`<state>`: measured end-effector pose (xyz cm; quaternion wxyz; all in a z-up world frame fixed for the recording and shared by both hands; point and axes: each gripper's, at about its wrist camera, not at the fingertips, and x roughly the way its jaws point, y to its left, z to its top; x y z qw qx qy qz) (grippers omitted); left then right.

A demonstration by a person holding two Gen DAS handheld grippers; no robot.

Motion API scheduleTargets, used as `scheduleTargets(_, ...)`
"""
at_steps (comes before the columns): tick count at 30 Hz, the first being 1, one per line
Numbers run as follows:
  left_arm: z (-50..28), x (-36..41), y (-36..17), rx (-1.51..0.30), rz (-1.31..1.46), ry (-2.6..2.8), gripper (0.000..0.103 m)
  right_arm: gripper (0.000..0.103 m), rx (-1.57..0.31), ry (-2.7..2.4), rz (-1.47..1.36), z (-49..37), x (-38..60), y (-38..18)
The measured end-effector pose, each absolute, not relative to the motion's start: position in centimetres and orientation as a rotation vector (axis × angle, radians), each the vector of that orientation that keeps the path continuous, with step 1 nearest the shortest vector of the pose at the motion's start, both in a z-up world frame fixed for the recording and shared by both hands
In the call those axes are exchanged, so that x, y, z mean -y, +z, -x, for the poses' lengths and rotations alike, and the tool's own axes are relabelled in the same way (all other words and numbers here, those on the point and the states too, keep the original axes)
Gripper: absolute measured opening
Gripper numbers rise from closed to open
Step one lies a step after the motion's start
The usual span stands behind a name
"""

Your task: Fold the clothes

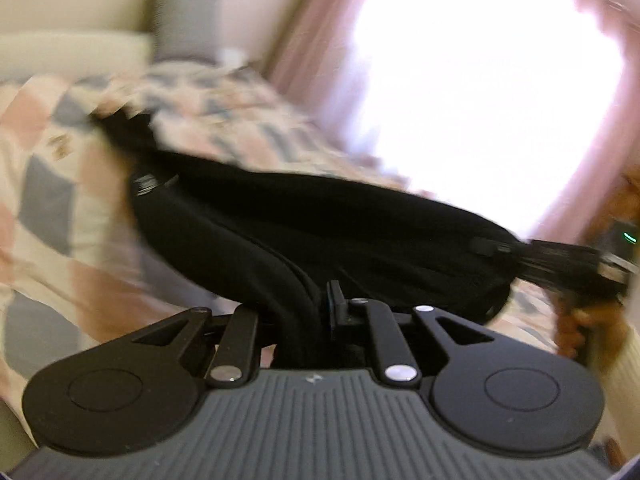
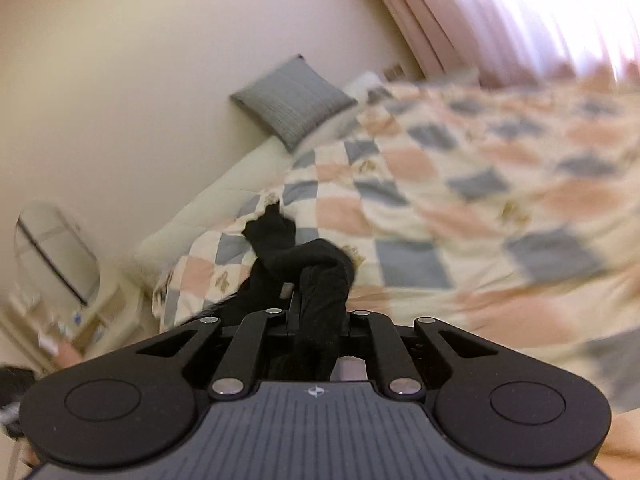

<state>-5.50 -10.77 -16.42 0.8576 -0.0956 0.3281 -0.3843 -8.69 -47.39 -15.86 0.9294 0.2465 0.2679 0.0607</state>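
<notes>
A black garment (image 1: 340,220) hangs stretched in the air above the bed, blurred by motion. My left gripper (image 1: 316,304) is shut on one bunched end of it, and the cloth hides the fingertips. The garment runs right to my right gripper (image 1: 560,260), which pinches the other end. In the right wrist view the black garment (image 2: 320,264) is twisted and bunched, with my right gripper (image 2: 316,304) shut on it. A loose part trails down to the quilt at the left.
The bed carries a pink, grey and cream patchwork quilt (image 2: 480,200) with a grey cushion (image 2: 292,100) against the wall. Pink curtains (image 1: 304,40) frame a bright window (image 1: 480,80). An oval mirror (image 2: 56,248) stands on a dresser beside the bed. A fuzzy orange-brown sleeve (image 1: 592,320) shows at the right.
</notes>
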Motion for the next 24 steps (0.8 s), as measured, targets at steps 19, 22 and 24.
scheduleTargets(19,21.6,27.1,-29.5,-1.231,-0.41,-1.028,0.021,0.064,-1.17,-0.58,-0.311,40.2,63.7,-33.0)
scheduleTargets(22,17.7,25.9,-29.4,-1.104,-0.495,-0.854,0.021,0.062,-1.076,-0.551,-0.239,40.5,61.6,-32.0)
scheduleTargets(24,14.3,25.7,-29.6,-1.024,-0.538,-0.76,0.021,0.061,-1.035,-0.529,-0.222,39.6,60.8,-31.4)
